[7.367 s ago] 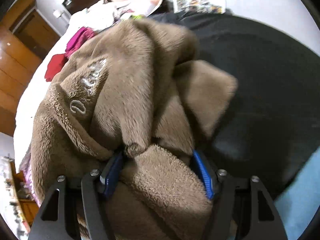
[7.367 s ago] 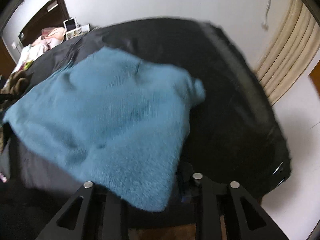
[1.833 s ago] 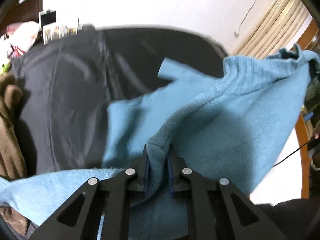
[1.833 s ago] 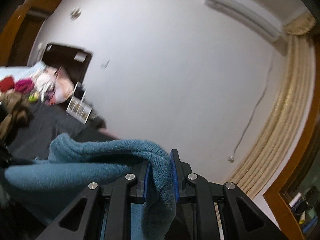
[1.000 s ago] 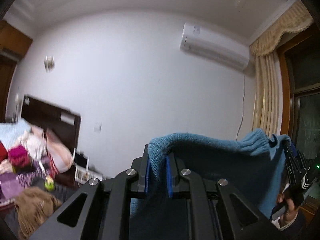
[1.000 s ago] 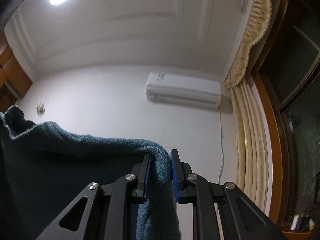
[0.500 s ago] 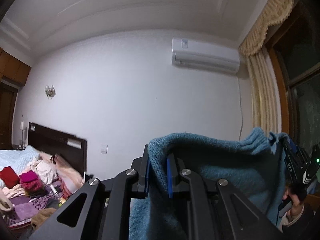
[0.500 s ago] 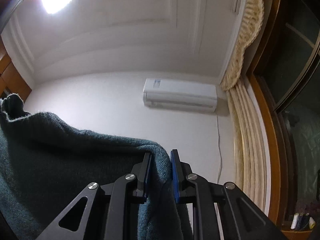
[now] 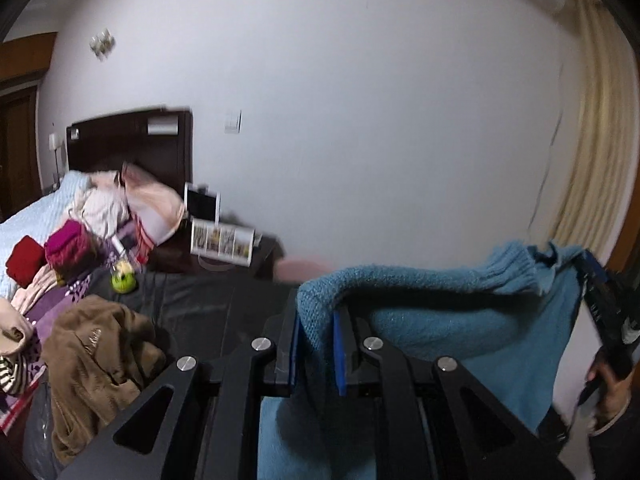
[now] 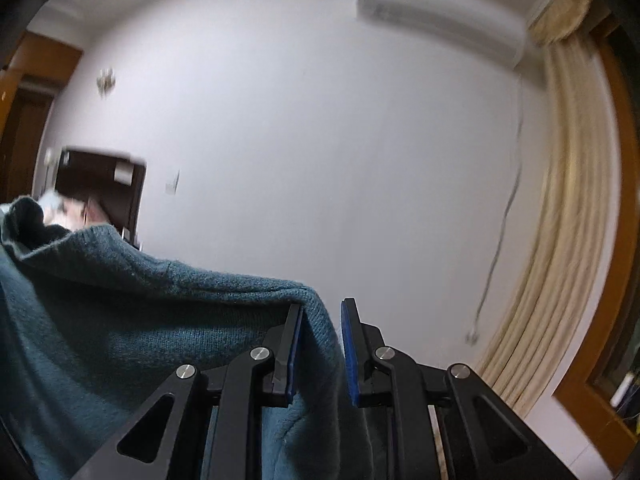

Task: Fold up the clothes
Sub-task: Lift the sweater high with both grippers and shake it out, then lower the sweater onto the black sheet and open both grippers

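Left wrist view: the left gripper (image 9: 316,350) had its jaws closed on an upper edge of the blue sweater (image 9: 460,332). The knit was held up in the air above the dark bed cover (image 9: 208,304), its top edge running rightward to the right gripper (image 9: 600,300), which a hand (image 9: 608,384) carried at the frame edge. A brown fleece garment (image 9: 96,356) lay crumpled on the bed at left, well apart from the sweater, with a pile of mixed clothes (image 9: 80,236) behind it near the headboard (image 9: 128,140).

Right wrist view: the right gripper (image 10: 320,344) had its jaws around another part of that top edge. The left pad pressed the knit; a sliver of gap showed at the right pad, so the hold appeared looser than the left one. The sweater (image 10: 120,320) hung down and to the left. The camera faced the wall and an air conditioner (image 10: 440,12); the bed was out of view.

Judged step: the garment was being held spread between two grip points, presumably for laying flat. To do this well, both grips should remain level and the top edge taut, with no twist. The garment should be lowered hem first onto a bare part of the cover, clear of the brown fleece garment.
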Demonstrator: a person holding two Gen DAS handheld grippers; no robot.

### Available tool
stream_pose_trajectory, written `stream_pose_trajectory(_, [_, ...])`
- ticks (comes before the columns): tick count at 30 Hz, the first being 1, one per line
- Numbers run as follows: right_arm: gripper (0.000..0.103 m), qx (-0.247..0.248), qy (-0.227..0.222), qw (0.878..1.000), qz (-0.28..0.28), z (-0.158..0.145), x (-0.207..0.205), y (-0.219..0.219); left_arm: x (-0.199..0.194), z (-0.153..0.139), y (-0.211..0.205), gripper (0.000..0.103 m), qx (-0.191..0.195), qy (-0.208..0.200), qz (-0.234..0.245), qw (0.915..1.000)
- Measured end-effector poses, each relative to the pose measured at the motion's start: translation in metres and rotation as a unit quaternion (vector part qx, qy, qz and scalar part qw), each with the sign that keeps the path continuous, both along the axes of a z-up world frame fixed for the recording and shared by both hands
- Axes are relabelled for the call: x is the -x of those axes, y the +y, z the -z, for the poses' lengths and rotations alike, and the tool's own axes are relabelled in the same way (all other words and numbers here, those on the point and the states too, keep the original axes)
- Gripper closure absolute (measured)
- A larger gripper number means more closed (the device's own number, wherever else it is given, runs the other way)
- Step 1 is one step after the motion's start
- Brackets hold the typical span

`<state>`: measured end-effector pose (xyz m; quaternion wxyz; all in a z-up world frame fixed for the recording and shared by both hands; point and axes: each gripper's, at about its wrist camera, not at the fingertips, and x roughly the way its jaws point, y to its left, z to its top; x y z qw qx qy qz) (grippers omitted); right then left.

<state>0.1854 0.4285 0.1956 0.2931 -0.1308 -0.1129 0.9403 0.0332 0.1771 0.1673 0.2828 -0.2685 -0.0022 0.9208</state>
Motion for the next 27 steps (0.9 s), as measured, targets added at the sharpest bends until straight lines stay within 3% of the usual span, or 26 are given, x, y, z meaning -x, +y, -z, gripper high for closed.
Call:
stream_pose_trajectory(8, [0.084,0.065,-0.125,0.989,0.042,0.092,0.110,0.052,0.104,0.112,0.057,0.088,0.075,-0.096,0.000,0.9926])
stream_pose_trajectory(11, [0.084,0.095,-0.148,0.982,0.070,0.121,0.136,0.077,0.143,0.154,0.078,0.088,0.102,-0.131,0.001,0.9861])
stream_pose_trajectory(16, [0.080,0.157,-0.206,0.964,0.060,0.163,0.155,0.105,0.187,0.214,0.098,0.085,0.141,-0.189,-0.017,0.9718])
stream_pose_trajectory(17, [0.071,0.164,-0.217,0.961,0.051,0.171,0.155,0.106,0.193,0.222,0.096,0.085,0.140,-0.201,-0.025,0.9693])
stream_pose_trajectory(18, [0.047,0.170,-0.227,0.958,0.042,0.179,0.155,0.106,0.200,0.230,0.095,0.085,0.138,-0.213,-0.034,0.9666])
stream_pose_trajectory(20, [0.023,0.178,-0.236,0.955,0.030,0.188,0.162,0.102,0.207,0.238,0.094,0.085,0.134,-0.225,-0.038,0.9644])
stream_pose_trajectory(24, [0.023,0.211,-0.257,0.943,-0.001,0.209,0.180,0.091,0.203,0.235,0.099,0.084,0.140,-0.216,-0.031,0.9658])
stream_pose_trajectory(27, [0.023,0.258,-0.272,0.926,-0.043,0.223,0.202,0.087,0.205,0.243,0.102,0.078,0.149,-0.219,-0.030,0.9638])
